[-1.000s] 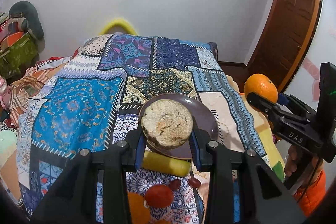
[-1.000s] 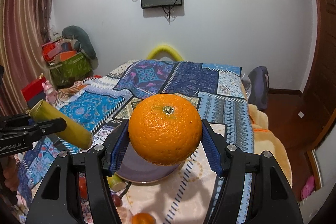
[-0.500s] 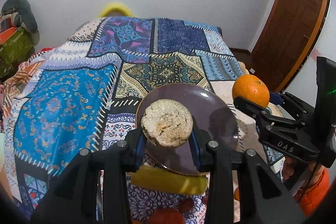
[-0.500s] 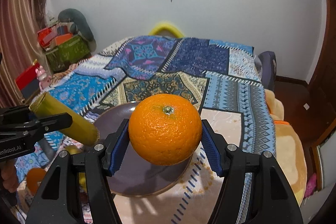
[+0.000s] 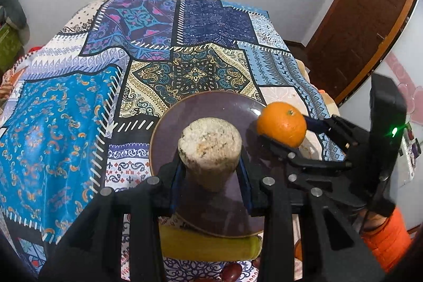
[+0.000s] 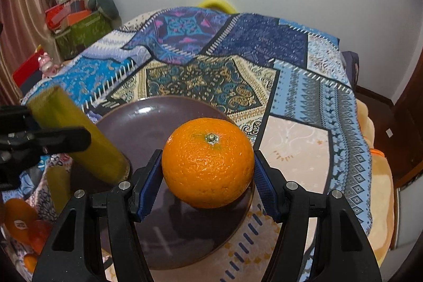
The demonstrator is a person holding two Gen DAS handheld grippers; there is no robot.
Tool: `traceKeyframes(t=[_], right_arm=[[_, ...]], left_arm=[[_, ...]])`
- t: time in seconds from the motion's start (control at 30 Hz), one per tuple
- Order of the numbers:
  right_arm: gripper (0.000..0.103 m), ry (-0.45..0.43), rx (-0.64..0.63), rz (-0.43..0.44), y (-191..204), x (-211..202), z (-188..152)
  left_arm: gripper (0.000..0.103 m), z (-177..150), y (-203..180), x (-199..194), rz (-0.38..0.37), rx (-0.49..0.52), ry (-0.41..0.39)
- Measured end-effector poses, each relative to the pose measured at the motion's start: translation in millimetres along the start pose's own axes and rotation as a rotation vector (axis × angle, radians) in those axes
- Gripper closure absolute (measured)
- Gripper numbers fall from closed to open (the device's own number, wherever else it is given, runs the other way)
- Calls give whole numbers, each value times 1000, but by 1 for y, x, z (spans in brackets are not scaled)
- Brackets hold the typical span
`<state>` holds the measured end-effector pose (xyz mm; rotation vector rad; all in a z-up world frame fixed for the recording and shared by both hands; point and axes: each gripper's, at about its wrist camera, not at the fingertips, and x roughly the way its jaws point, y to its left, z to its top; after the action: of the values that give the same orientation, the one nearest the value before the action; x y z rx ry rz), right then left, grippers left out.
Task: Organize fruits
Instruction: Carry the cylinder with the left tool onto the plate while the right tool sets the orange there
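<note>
A dark purple plate [image 5: 201,107] lies on the patchwork bedspread [image 5: 66,128]. My left gripper [image 5: 210,171] is shut on a yellow-green cylinder with a pale cut end [image 5: 210,142], tilted down over the plate's near half. In the right wrist view the same cylinder [image 6: 105,160] slants in from the left above the plate [image 6: 158,118]. My right gripper [image 6: 208,171] is shut on an orange [image 6: 207,163], stem up, just above the plate's right part. The orange [image 5: 281,127] hangs by the plate's right rim in the left wrist view.
A second yellow-green piece [image 5: 208,245] lies at the plate's near rim, with a red fruit [image 5: 231,272] in front. More orange and red fruits [image 6: 18,218] sit left of the plate. An orange sleeve [image 5: 383,239] shows behind the right gripper. The bed's edge drops off at right.
Both grippers have sunk and moved forward over the plate, which now fills more of each view. The orange and the cylinder have come closer together. Both grips are unchanged.
</note>
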<state>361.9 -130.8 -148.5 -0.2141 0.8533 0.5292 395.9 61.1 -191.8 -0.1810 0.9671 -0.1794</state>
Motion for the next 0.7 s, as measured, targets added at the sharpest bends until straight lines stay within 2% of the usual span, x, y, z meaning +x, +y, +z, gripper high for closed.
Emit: traceKeyframes(t=[0.37, 0.57, 0.7], right_arm=[[40, 62, -6, 10, -1, 20, 0], [40, 74, -18, 12, 0, 20, -1], [37, 44, -17, 11, 1, 10, 0]], left_arm=[[61, 14, 3, 18, 76, 11, 30], [52, 12, 10, 21, 74, -14, 51], [50, 8, 16, 23, 74, -46, 77]])
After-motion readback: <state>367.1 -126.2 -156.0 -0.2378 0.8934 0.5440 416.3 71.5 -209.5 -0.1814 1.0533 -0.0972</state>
